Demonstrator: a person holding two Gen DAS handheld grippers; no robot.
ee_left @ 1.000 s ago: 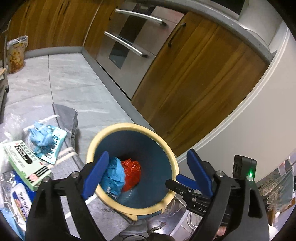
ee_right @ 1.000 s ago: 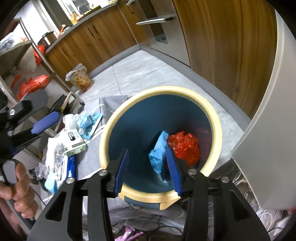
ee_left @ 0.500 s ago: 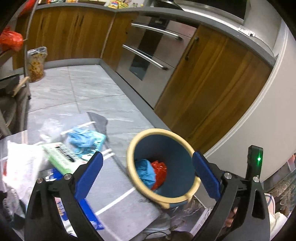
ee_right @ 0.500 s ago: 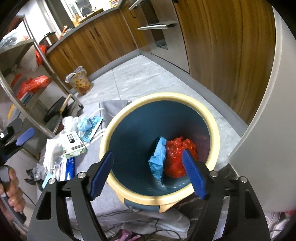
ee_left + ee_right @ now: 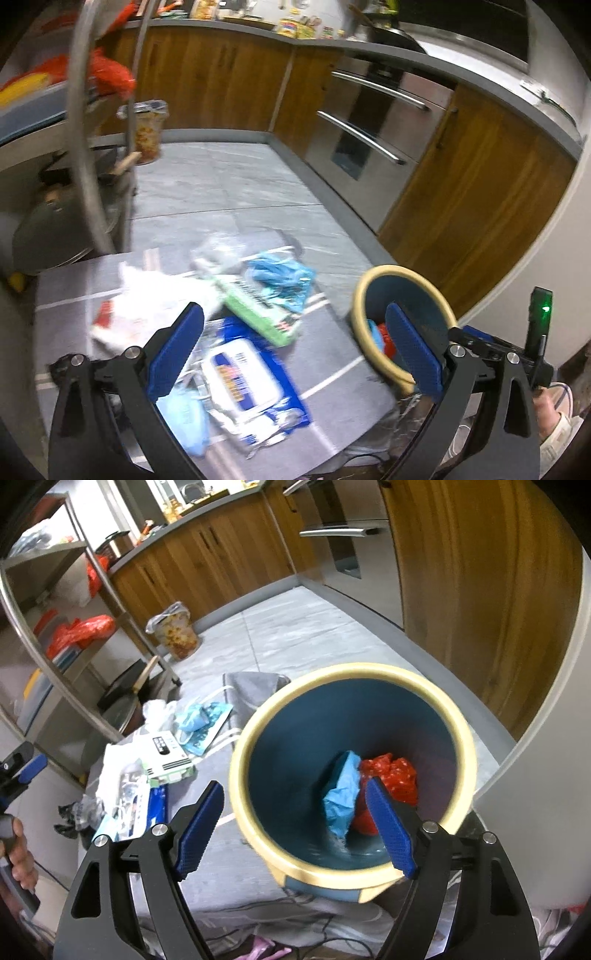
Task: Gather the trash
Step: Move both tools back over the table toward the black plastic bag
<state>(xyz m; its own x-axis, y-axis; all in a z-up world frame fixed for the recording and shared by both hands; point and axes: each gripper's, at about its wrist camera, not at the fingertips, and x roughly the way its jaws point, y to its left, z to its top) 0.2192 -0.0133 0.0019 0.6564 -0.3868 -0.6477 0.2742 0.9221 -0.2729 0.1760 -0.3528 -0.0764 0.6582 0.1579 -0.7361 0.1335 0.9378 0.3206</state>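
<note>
L gripper (image 5: 291, 350) spread wide, empty, over grey mat (image 5: 332, 354); R gripper (image 5: 295, 825) likewise released above blue bin (image 5: 458, 738) at mat's right edge. Bin holds blue (image 5: 341, 797) & red wrappers (image 5: 391, 779). Wipes pack (image 5: 243, 384), green box (image 5: 258, 310), blue bag (image 5: 280, 280) litter mat centre. Beyond: grey tile floor (image 5: 221, 184), wood cabinets (image 5: 221, 81), oven (image 5: 369, 122).

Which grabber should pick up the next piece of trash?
Probably the left gripper: it is open right above the blue-and-white wipes pack in the trash pile. The right gripper, also open, hangs over the bin instead.
</note>
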